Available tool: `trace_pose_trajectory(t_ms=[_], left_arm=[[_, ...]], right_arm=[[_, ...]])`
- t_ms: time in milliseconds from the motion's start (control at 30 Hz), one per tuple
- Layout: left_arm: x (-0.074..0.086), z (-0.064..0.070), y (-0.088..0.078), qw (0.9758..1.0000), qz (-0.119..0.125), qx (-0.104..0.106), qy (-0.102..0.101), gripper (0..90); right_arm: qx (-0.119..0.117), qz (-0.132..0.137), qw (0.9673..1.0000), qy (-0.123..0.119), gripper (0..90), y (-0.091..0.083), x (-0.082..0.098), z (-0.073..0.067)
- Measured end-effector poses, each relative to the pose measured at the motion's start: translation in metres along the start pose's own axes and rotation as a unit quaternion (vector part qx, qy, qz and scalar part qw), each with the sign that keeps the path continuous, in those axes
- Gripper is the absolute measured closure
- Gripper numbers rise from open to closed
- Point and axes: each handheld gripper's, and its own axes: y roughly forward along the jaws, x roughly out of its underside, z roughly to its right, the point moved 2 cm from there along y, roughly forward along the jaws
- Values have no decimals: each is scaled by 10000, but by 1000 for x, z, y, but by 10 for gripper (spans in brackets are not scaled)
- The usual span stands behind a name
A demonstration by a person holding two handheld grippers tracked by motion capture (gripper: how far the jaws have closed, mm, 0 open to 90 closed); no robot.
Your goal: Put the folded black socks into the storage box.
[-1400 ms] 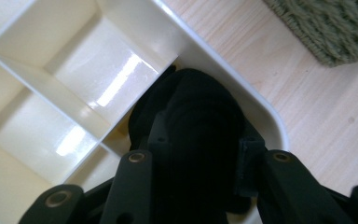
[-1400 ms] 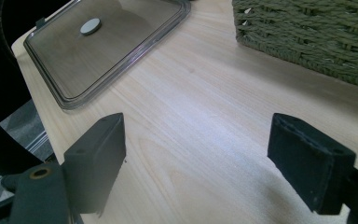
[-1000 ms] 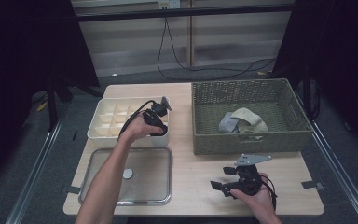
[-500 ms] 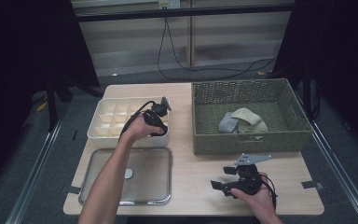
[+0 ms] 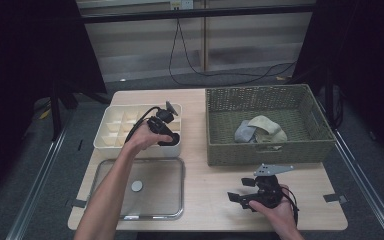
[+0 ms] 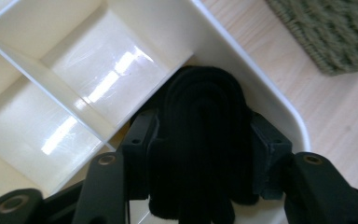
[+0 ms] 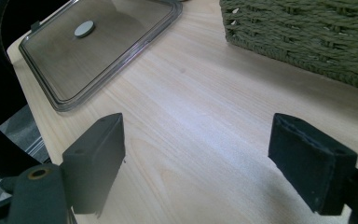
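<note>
In the high view, the left gripper (image 5: 171,138) is hanging over the corner compartment of the cream divided box (image 5: 111,131), at about 10 o'clock from the table's (image 5: 210,186) centre, with a rolled black sock (image 5: 173,139) sitting under its tip. The green wicker basket (image 5: 265,148) is standing at 2 o'clock, holding a grey cloth (image 5: 244,133) and a beige cloth (image 5: 266,125) lying against each other. A clear lid (image 5: 155,192) with a round grey knob is lying flat at 8 o'clock, just below the box. The right gripper (image 5: 237,197) is resting in the person's hand at 5 o'clock, its jaws pointing toward 9 o'clock.

In the left gripper view, the rolled black sock (image 6: 205,140) is lying in the box's (image 6: 242,65) corner compartment, between the two black jaws. The jaws have just been opening, and whether the pads are pressing on the sock I cannot tell, because the dark fabric is blending with them. Light wood tabletop (image 6: 317,102) is running past the box rim toward 3 o'clock, and the basket's (image 6: 335,32) weave is showing at 1 o'clock.

In the right gripper view, the right gripper's (image 7: 214,163) jaws are standing wide apart with nothing between them, only bare tabletop (image 7: 205,107). The clear lid (image 7: 98,51) is lying at 11 o'clock and the wicker basket (image 7: 307,32) at 1 o'clock
</note>
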Motion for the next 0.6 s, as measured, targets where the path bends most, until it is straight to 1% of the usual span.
trace_pose_trajectory(t_ms=[67,100,167,200,233,267,300,367,400,433,467,500,533,567,600], left_arm=[[1,0,-3,9999,78,17,68,477],[2,-1,-4,9998,175,11,49,464],[5,-2,-8,9992,391,81,41,434],[7,-3,-11,9987,505,87,24,403],[9,-4,-14,9981,602,79,-43,354],[11,-6,-17,9974,711,25,-99,302],[13,-8,-21,9966,810,62,-148,291],[18,-9,-25,9941,1057,198,-146,293],[20,-8,-27,9929,1163,173,-186,289],[22,-8,-29,9926,1199,160,-123,273],[25,-8,-32,9918,1265,175,-71,263],[26,-7,-33,9910,1329,159,-78,258],[28,-6,-35,9902,1395,111,-21,248],[30,-6,-37,9888,1489,52,-50,247],[33,-5,-39,9879,1551,70,-23,248]], right_arm=[[4,-2,10000,10,181,0,0,0],[-1,10,10000,20,179,1,0,0],[0,25,10000,35,177,0,0,0],[9,33,10000,21,175,0,0,1],[11,43,10000,33,176,-1,0,1],[26,50,10000,61,175,-1,0,1],[32,64,10000,61,175,-1,-1,2],[35,79,9999,85,174,-1,-1,3],[39,83,9999,87,174,-2,-1,3],[30,103,9999,76,174,-2,-1,3],[24,103,9999,64,174,-2,-1,3],[29,107,9999,93,174,-3,-1,3],[24,112,9999,105,173,-3,-1,3],[10,105,9999,109,174,-3,-1,3],[-7,110,9999,116,173,-4,-1,3]])
